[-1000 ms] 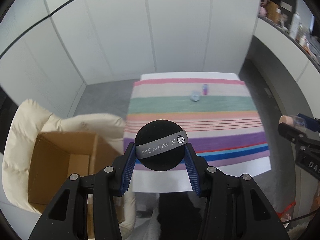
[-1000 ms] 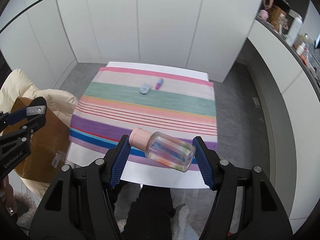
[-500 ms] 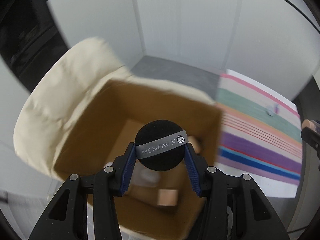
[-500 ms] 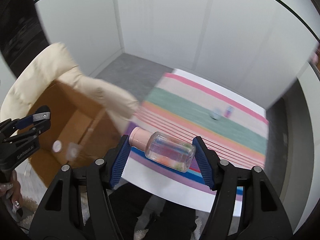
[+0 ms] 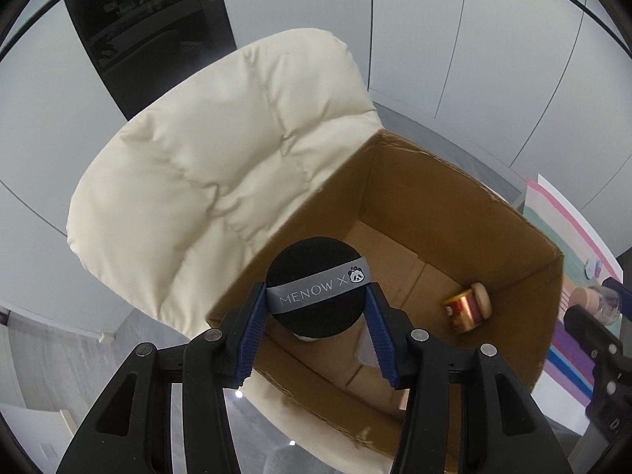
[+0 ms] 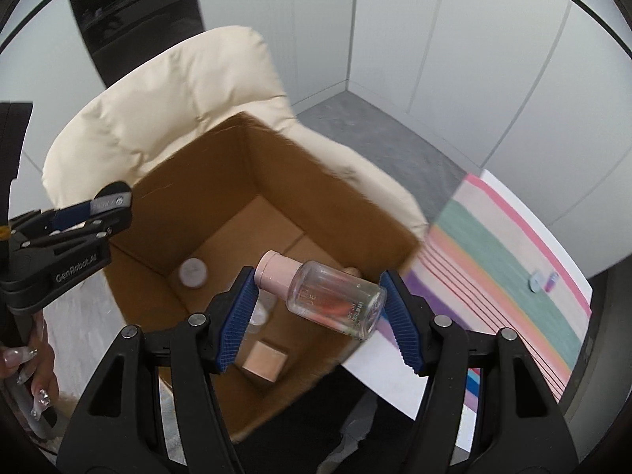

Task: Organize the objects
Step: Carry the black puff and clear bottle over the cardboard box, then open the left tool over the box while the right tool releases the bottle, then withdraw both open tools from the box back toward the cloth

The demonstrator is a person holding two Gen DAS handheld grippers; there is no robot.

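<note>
The puff (image 5: pixel 314 286) sits pinched in the left gripper (image 5: pixel 314 335), whose jaws have just eased apart slightly, above the open box (image 5: pixel 414 205) on the chair (image 5: pixel 221 150). The right gripper (image 6: pixel 318 316) clamps the bottle (image 6: pixel 331 296) sideways over the same box (image 6: pixel 252 181).

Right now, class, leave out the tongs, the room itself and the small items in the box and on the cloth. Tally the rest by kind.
puff: 1
bottle: 1
cardboard box: 1
chair: 1
striped cloth: 1
Total: 5
</note>
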